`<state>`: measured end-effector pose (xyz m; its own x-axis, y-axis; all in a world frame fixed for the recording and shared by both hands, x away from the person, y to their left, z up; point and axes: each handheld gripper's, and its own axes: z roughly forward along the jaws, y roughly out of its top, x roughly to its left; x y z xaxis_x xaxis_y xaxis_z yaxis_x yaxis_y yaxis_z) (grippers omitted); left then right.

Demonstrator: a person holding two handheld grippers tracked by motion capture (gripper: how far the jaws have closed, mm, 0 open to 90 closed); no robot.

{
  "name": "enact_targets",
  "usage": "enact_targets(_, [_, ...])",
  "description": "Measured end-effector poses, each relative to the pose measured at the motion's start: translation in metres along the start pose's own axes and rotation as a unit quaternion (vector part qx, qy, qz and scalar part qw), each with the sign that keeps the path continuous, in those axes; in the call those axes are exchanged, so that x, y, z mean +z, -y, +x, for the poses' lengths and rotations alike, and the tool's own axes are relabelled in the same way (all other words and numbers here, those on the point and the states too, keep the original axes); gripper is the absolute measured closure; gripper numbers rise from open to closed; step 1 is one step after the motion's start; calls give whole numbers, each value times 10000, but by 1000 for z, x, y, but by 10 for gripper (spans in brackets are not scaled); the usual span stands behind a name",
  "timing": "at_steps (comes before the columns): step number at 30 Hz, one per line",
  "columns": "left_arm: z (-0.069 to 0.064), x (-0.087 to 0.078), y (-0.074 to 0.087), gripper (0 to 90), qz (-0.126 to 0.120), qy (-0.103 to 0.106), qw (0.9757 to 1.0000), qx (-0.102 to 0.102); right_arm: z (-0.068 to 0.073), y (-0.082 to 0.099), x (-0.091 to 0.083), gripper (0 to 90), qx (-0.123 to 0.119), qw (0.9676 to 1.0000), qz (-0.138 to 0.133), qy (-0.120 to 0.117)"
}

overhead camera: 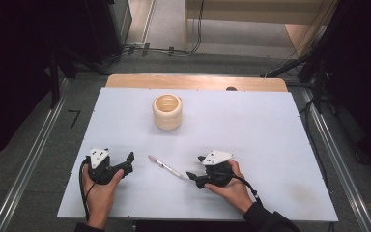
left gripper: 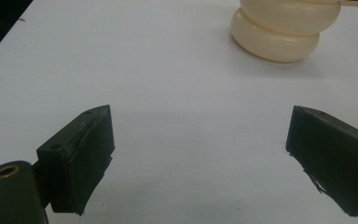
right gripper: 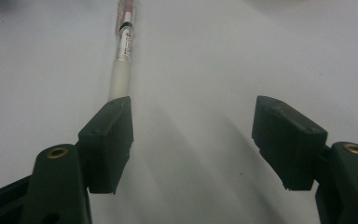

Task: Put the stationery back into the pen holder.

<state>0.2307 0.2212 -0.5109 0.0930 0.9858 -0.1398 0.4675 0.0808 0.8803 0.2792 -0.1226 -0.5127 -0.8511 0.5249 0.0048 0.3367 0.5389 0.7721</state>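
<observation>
While your hands rest low on the white table point(overhead camera: 270, 145), near its front edge, each one holds a gripper with nothing between the jaws. Your right gripper point(overhead camera: 193, 178) lies on its side and points left toward the pen point(overhead camera: 166, 167); its jaws stand wide apart, and in the right gripper view point(right gripper: 193, 140) the pen's near end sits just at the tip of the jaw on the left of that view, touching it or nearly so, I cannot tell which. The pen point(right gripper: 123, 46) is not between the jaws; it runs away from that jaw tip, flat on the table. From the high view the pen lies slantwise between your two grippers, its near end by the right one and its far end reaching up and left. Your left gripper point(overhead camera: 128, 162) points right and a little away from you, well apart from the pen, and its jaws are also spread wide, as the left gripper view point(left gripper: 200, 158) shows, with bare table between them. Farther off, past both grippers and toward the table's far edge, stands a cream cup point(overhead camera: 167, 111) with ribbed sides, upright and open at the top; in the left gripper view its rounded base point(left gripper: 279, 32) shows ahead and to the right.
</observation>
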Motion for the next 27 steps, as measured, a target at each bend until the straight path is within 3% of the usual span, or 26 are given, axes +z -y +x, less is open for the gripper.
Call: enact_targets(27, [2, 0, 0, 84, 5, 6, 10000, -26, 25, -19, 25, 340, -250, 9992, 198, -228])
